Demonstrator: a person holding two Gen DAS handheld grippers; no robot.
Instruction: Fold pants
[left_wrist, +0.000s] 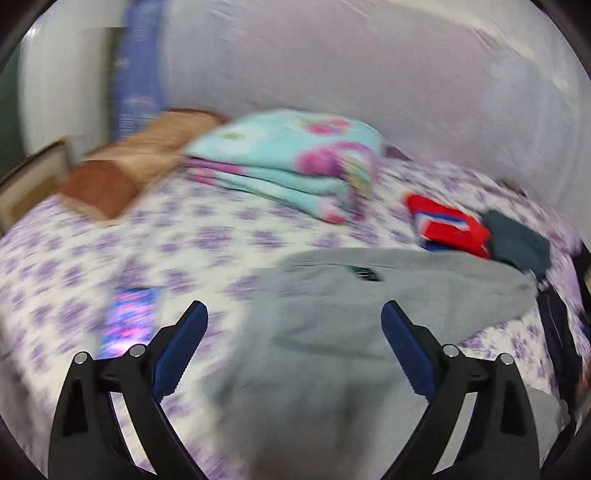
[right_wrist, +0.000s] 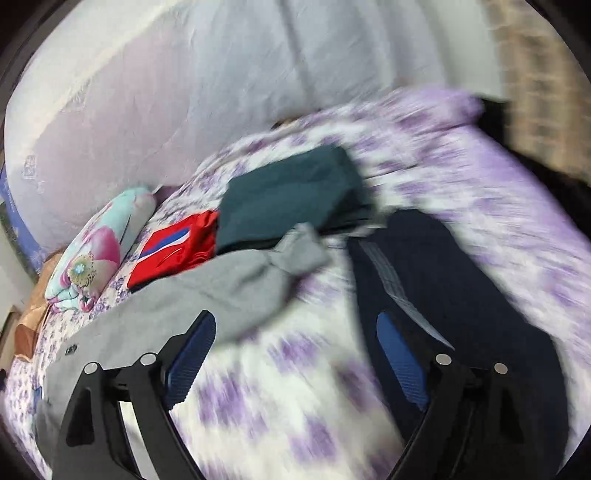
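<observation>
A bed with a purple-flowered sheet (left_wrist: 207, 236) is filling both blurred views. Grey pants (left_wrist: 332, 332) are lying across it, running from 6 o'clock up toward 3 o'clock in the left wrist view. A folded turquoise floral blanket (left_wrist: 288, 162) is sitting at 12 o'clock, a red garment (left_wrist: 447, 225) and a dark teal one (left_wrist: 517, 243) at 2 o'clock. The left gripper (left_wrist: 294, 314) is hovering over the pants, jaws spread apart; the right gripper (right_wrist: 295, 325) is hanging likewise wide, gripping nothing.

Motion blur smears the bedsheet (right_wrist: 295, 398), and the grey pants (left_wrist: 332, 350) run off the bottom edge.
</observation>
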